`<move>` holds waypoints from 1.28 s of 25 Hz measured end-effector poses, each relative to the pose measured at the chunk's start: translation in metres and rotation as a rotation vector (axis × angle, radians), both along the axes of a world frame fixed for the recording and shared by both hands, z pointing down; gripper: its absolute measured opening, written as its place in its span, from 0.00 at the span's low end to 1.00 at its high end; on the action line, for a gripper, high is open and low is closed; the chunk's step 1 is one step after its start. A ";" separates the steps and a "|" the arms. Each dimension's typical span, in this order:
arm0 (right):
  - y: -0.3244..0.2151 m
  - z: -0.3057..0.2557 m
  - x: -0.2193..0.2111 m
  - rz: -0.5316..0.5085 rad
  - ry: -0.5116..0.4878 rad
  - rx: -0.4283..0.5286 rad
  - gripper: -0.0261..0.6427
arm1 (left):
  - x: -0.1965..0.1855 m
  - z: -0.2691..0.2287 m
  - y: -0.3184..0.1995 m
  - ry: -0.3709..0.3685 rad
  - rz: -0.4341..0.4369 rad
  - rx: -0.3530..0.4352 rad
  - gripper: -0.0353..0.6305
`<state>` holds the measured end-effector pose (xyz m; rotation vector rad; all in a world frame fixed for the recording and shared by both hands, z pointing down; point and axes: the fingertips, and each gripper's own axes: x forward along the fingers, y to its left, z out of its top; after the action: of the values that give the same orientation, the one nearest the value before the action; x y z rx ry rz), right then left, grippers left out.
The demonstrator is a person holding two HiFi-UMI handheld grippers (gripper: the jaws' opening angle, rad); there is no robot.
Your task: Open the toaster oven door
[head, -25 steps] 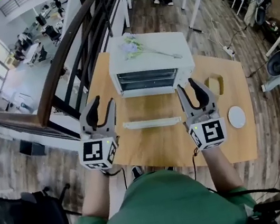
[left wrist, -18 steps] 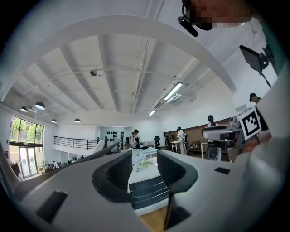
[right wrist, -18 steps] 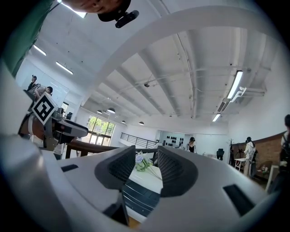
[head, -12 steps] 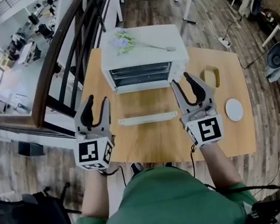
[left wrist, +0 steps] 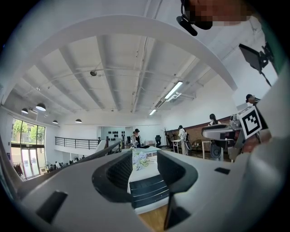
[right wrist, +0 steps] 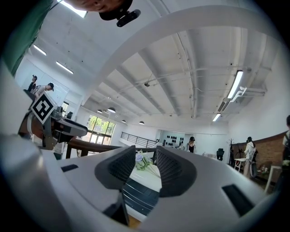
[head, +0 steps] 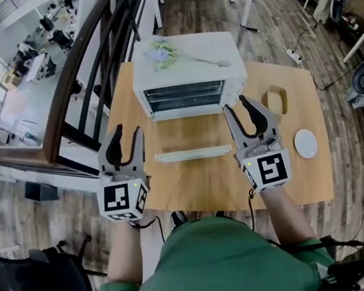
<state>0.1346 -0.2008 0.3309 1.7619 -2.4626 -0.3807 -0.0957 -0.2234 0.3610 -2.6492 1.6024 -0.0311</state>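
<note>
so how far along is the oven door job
Done: the oven door lies folded down flat on the table, its handle toward the person and the racks exposed.
In hand: nothing. The left gripper and right gripper hover on either side of the door, jaws apart and empty.
Left: nothing that shows; the opening looks complete.

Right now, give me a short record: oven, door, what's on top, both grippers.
toaster oven: white, on wooden table, racks showing
door: seems folded down flat, handle at its near edge
on top: flowers
left gripper: open, empty, left of handle
right gripper: open, empty, right of handle
</note>
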 end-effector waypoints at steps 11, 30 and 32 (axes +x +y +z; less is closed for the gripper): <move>0.000 0.001 0.004 0.010 0.004 0.000 0.27 | 0.006 0.000 0.002 -0.004 -0.005 -0.006 0.32; 0.012 -0.001 0.030 -0.033 0.004 0.006 0.27 | 0.042 0.004 0.020 -0.032 -0.007 -0.026 0.32; 0.013 -0.001 0.035 -0.043 0.001 0.005 0.27 | 0.047 0.005 0.022 -0.031 -0.015 -0.027 0.32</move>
<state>0.1694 -0.1879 0.3297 1.7124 -2.5054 -0.3913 -0.0486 -0.2012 0.3660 -2.6427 1.6247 -0.0949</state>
